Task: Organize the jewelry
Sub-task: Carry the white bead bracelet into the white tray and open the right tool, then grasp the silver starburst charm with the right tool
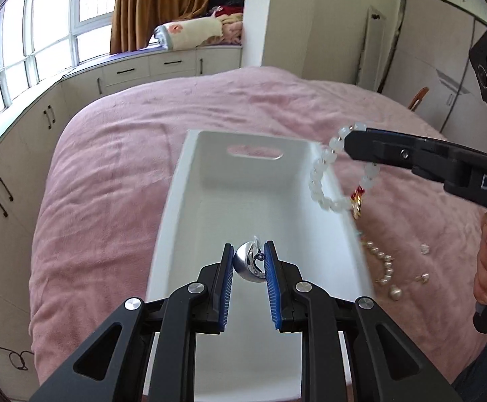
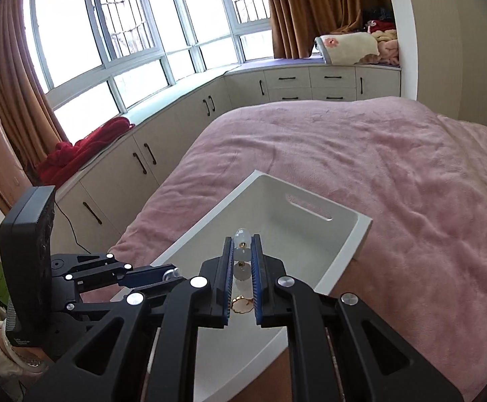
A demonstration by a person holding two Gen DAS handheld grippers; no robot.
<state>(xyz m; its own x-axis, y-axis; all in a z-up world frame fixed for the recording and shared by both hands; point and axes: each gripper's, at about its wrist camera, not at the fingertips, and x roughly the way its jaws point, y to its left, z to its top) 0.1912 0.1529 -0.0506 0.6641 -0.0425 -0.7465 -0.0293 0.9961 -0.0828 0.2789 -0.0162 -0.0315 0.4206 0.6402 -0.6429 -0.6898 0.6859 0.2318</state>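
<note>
A white rectangular bin (image 1: 183, 181) with a handle slot lies on the pink bedspread; it also shows in the right wrist view (image 2: 354, 234). My left gripper (image 1: 249, 261) is shut on a shiny silver rounded piece (image 1: 243, 263) and holds it over the bin's near end. My right gripper (image 2: 242, 254) is shut on a white bead bracelet (image 1: 320, 181) with a red and gold charm (image 1: 357, 202), which hangs over the bin's right rim. In the right wrist view the beads (image 2: 241, 236) sit between the pads.
A pearl strand (image 1: 382, 263) and small loose earrings (image 1: 424, 248) lie on the bedspread (image 1: 116, 154) right of the bin. Cream cabinets (image 1: 18, 167) under the windows line the bed's left side and far end. A red cloth (image 2: 82, 149) lies on the window ledge.
</note>
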